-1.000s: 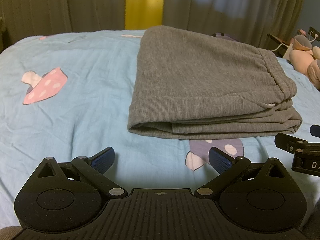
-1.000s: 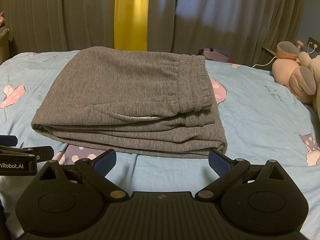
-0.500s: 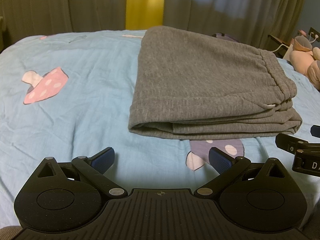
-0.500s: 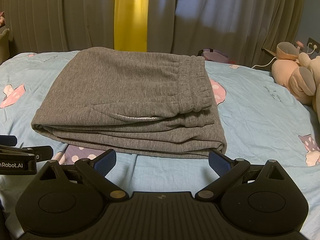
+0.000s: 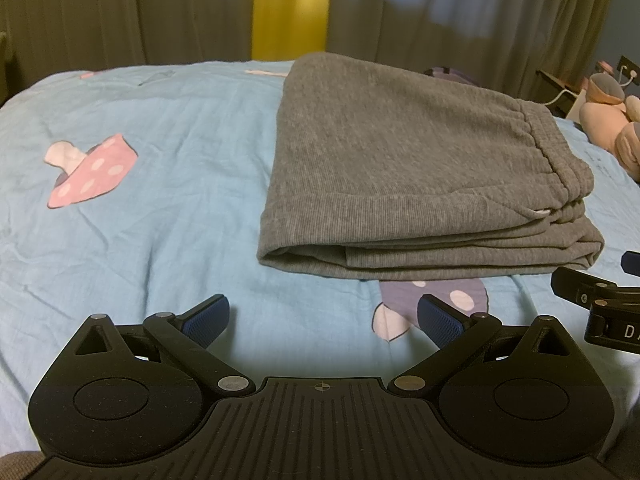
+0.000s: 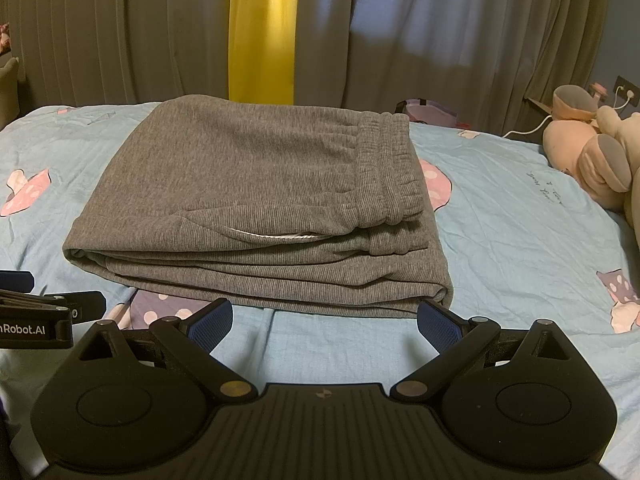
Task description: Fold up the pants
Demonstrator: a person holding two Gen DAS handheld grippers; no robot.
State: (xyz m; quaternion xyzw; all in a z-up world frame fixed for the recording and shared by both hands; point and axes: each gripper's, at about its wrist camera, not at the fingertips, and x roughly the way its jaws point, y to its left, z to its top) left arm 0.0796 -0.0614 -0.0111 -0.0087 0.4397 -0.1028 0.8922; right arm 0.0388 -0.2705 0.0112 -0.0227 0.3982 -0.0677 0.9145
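The grey pants (image 5: 404,168) lie folded into a thick rectangular stack on the light blue bed sheet (image 5: 160,184), elastic waistband on the right side. They also show in the right wrist view (image 6: 256,208). My left gripper (image 5: 324,318) is open and empty, hovering over the sheet just in front of the stack's left part. My right gripper (image 6: 324,322) is open and empty, just in front of the stack's near edge. Each gripper shows at the edge of the other's view.
The sheet has mushroom prints, one pink (image 5: 90,176) at the left. A pink plush toy (image 6: 592,160) lies at the right edge of the bed. Grey and yellow curtains (image 6: 260,32) hang behind the bed. A cable and wall socket (image 6: 626,90) are at the far right.
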